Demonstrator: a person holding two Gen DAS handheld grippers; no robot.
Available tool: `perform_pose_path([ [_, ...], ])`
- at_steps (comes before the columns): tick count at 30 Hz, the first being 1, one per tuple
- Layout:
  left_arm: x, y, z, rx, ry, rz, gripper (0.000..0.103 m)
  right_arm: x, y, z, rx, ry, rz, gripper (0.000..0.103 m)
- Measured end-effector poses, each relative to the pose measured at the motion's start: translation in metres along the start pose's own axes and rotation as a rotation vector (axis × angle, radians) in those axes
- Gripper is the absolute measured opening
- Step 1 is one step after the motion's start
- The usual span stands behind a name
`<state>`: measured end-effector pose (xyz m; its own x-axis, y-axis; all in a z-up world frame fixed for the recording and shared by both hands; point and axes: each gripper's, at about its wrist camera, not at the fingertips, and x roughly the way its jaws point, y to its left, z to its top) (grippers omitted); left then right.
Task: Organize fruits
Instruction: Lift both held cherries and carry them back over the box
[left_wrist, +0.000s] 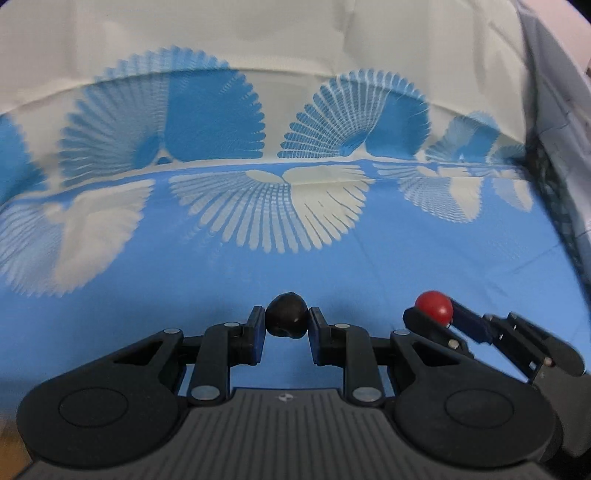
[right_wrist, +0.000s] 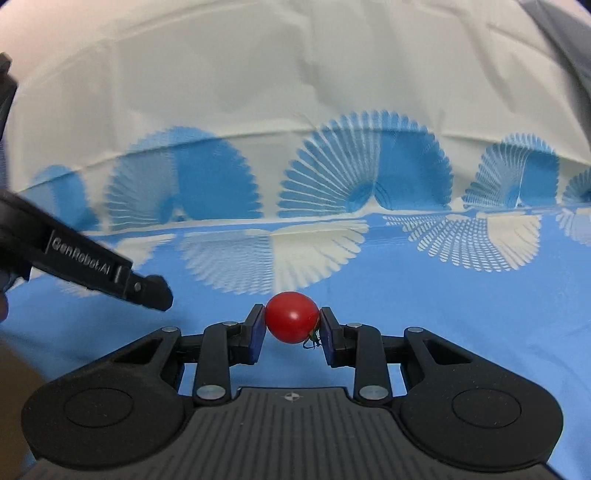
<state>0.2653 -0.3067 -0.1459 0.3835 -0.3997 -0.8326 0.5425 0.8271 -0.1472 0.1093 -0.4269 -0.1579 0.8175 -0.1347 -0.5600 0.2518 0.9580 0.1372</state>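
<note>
A small dark, nearly black fruit sits pinched between the blue pads of my left gripper, which is shut on it above the cloth. In the right wrist view, a red cherry tomato with a bit of green stem is clamped between the pads of my right gripper. In the left wrist view, the right gripper appears at the lower right with the tomato in it. The left gripper's black finger reaches in from the left of the right wrist view, its fruit hidden.
A blue and white tablecloth with fan-shaped prints covers the surface under both grippers. Its white part rises behind. At the far right the cloth ends at a dark edge.
</note>
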Motion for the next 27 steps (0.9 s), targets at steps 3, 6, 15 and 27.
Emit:
perform_pose_path([
  [3,-0.05,-0.002,-0.023,-0.023,-0.021,0.004,0.027,-0.05,0.025,-0.007,-0.01,-0.002,0.02,0.032],
  [6,-0.103,-0.004,-0.049,-0.007,-0.054,0.008,0.027,-0.099,0.048,-0.016,0.003,-0.008,0.043,0.032],
  [15,-0.225,0.015,-0.133,-0.017,-0.106,0.012,0.027,-0.221,0.115,-0.046,0.027,-0.044,0.107,0.032],
  [27,-0.325,0.068,-0.248,-0.025,-0.131,0.077,0.027,-0.314,0.214,-0.096,-0.033,-0.014,0.226,0.032],
])
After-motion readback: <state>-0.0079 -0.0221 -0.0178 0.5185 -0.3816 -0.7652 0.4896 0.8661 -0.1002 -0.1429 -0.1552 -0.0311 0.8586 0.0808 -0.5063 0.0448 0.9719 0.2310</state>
